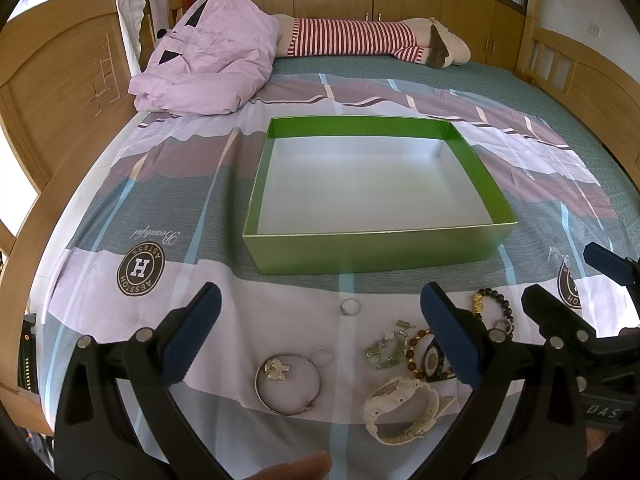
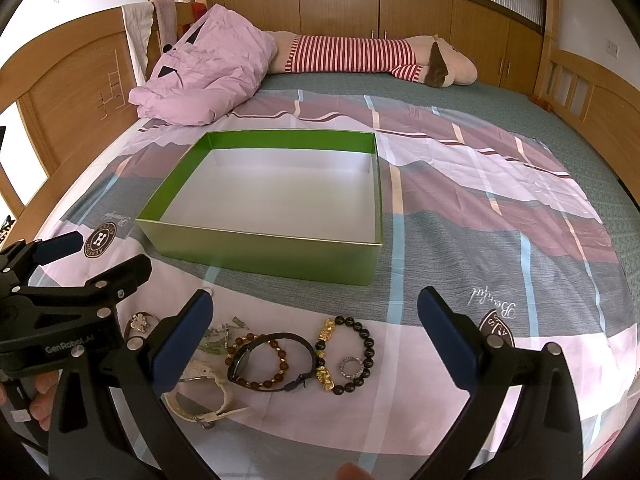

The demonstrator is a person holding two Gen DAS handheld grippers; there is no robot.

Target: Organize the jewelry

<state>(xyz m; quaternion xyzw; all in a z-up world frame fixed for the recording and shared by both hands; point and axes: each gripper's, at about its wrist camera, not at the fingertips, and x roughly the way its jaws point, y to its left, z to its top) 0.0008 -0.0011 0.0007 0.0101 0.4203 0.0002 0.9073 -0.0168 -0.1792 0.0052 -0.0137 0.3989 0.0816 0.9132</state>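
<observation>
A glossy green cardboard box [image 1: 376, 246], white inside, lies long-axis crosswise on the bedspread [image 2: 500, 216]. Near the bedspread's front edge lie a silver bangle [image 1: 288, 384] and a beaded bracelet [image 2: 352, 356]. Both the left gripper [image 1: 320, 336] and right gripper [image 2: 316, 336] have jaws apart.

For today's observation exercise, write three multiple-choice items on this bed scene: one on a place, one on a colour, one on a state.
1. Where does the jewelry lie?
A. inside the box
B. on the sheet in front of the box
C. on the pillow

2. What colour is the box's outside?
A. green
B. red
C. blue

3. How are both grippers?
A. shut on a ring
B. shut on nothing
C. open

Answers: 1 B, the white watch and black bead bracelet lie nearer than the box. 2 A, its walls are green. 3 C, the left gripper and right gripper show spread fingers holding nothing.
</observation>
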